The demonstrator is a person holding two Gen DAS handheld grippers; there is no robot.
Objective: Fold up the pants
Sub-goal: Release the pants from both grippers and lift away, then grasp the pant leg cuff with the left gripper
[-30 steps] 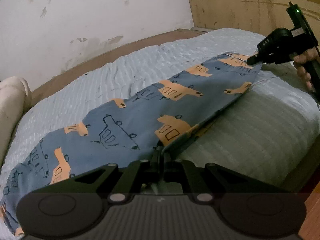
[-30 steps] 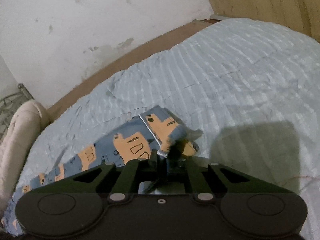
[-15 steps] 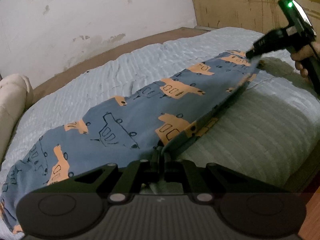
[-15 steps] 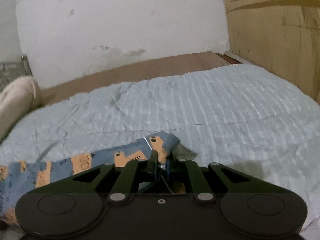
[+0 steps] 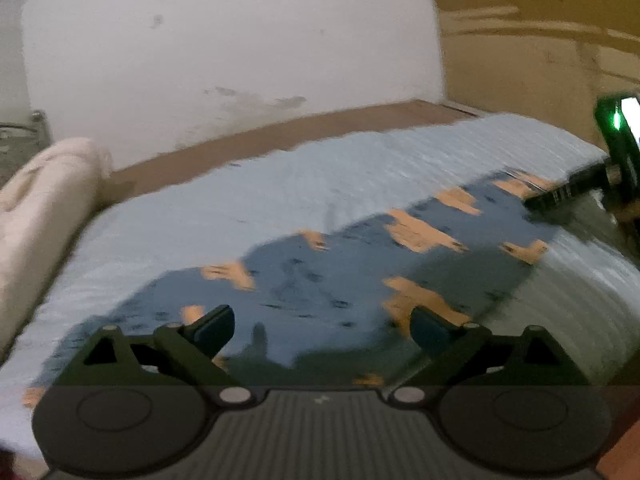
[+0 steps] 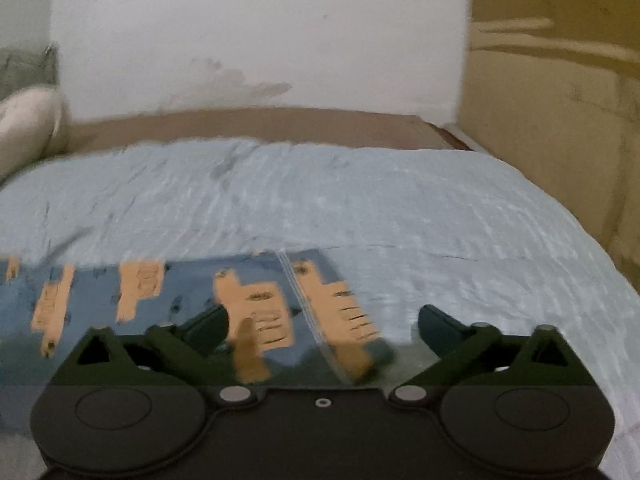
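Blue pants with orange vehicle prints (image 5: 340,268) lie stretched flat across the light blue bedcover (image 5: 280,200). My left gripper (image 5: 323,326) hovers just above their near edge with its jaws opening wide; cloth shows in the gap, but the pads do not press on it. In the right wrist view the hem end of the pants (image 6: 312,304) lies under my right gripper (image 6: 325,324). Its jaws are opening wide too and grip nothing. One of the right gripper's fingers (image 5: 560,194) shows at the pants' far end in the blurred left wrist view.
A cream pillow (image 5: 44,200) lies along the bed's left side. A brown bed frame (image 6: 280,124) and a stained white wall close off the far side. A wooden panel (image 6: 552,100) stands to the right. Bare bedcover (image 6: 400,208) spreads beyond the pants.
Both grippers were shut on the pants' raised near edge and have let go, jaws now spread wide. The cloth has dropped flat onto the bed. Both views have levelled and risen a little.
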